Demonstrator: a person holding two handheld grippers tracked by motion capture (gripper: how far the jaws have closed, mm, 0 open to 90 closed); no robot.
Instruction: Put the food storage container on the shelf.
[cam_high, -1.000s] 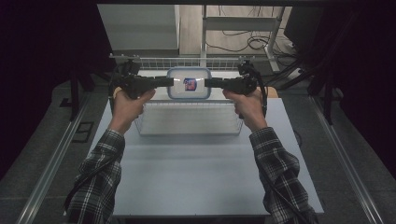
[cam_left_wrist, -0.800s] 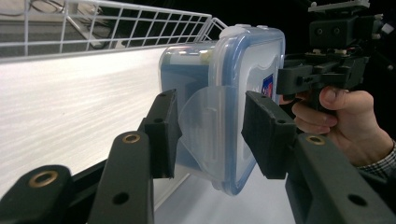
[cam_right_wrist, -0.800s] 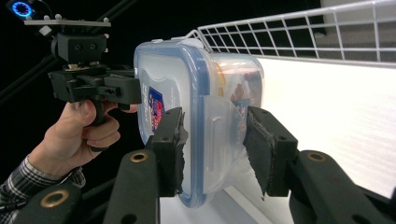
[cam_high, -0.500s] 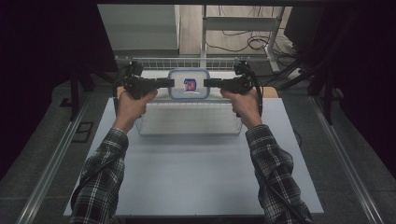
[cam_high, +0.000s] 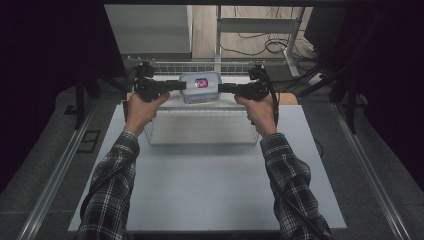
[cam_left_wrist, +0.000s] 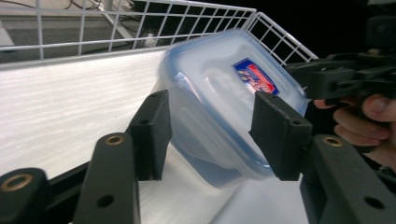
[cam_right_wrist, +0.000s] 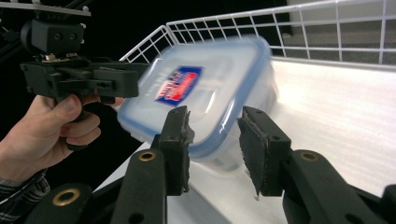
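A clear plastic container with a blue-rimmed lid and a red and blue label hangs tilted over the far end of a white wire basket. My left gripper holds its left end and my right gripper its right end. In the left gripper view the jaws span the container, pressed on its sides. In the right gripper view the jaws pinch the rim of the container. Each view also shows the other hand's gripper beyond the container.
The basket stands at the far half of a white table. Its wire walls rise behind the container. Metal rails run along both table sides. Dark stands and floor cables lie beyond the far edge.
Both grippers have carried the container a little farther from the person, toward the basket's far wall. The hold on it is unchanged.
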